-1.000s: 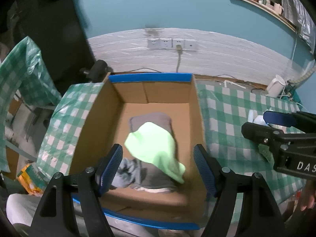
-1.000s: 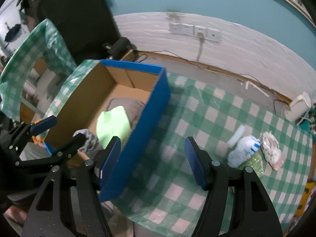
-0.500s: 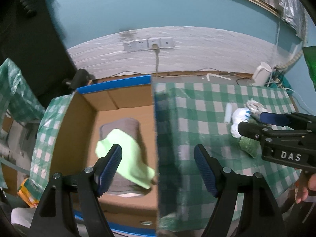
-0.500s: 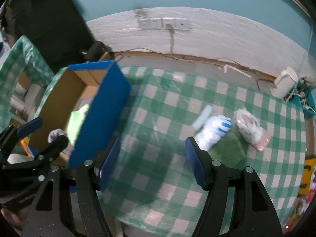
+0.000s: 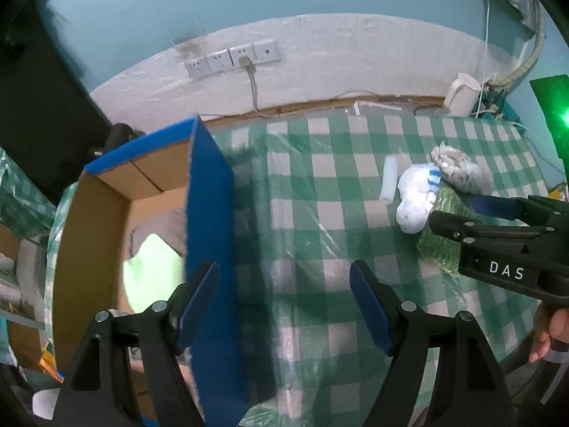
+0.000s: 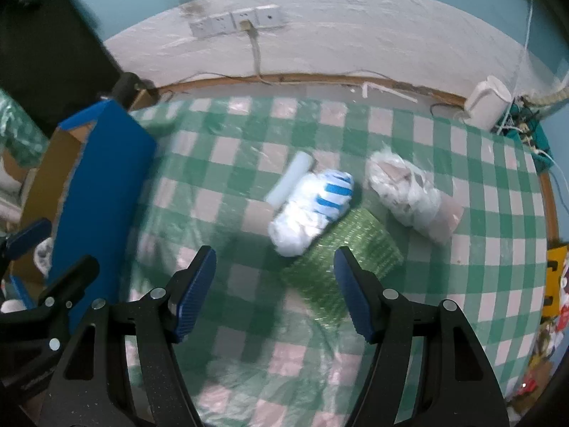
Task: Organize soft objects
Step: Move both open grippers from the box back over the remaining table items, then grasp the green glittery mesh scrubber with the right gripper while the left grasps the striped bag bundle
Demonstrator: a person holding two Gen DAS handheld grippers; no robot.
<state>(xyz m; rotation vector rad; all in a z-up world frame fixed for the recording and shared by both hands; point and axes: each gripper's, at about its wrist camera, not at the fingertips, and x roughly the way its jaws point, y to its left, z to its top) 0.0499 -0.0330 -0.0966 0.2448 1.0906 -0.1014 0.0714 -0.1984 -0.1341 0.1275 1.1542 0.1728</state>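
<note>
A blue-sided cardboard box [image 5: 209, 213] [image 6: 96, 192] stands at the table's left edge and holds a lime-green cloth [image 5: 153, 270] on a grey one. On the checked tablecloth lie a white bundle with blue stripes [image 6: 313, 210] [image 5: 416, 195], a green textured pack [image 6: 341, 259] [image 5: 441, 245] under it, a pale bagged bundle [image 6: 412, 195] [image 5: 462, 170] and a small white roll [image 6: 290, 183] [image 5: 389, 179]. My left gripper [image 5: 284, 302] is open and empty over the box's right wall. My right gripper [image 6: 274, 291] is open and empty, just short of the striped bundle.
The table's far edge meets a white wall with sockets [image 6: 238, 21] and a hanging cable. A white kettle-like object [image 6: 489, 103] stands at the far right corner. Coloured items [image 6: 554, 284] lie past the right edge.
Both grippers have swung to the right, away from the box and toward the bundles on the tablecloth. Both stay open and empty.
</note>
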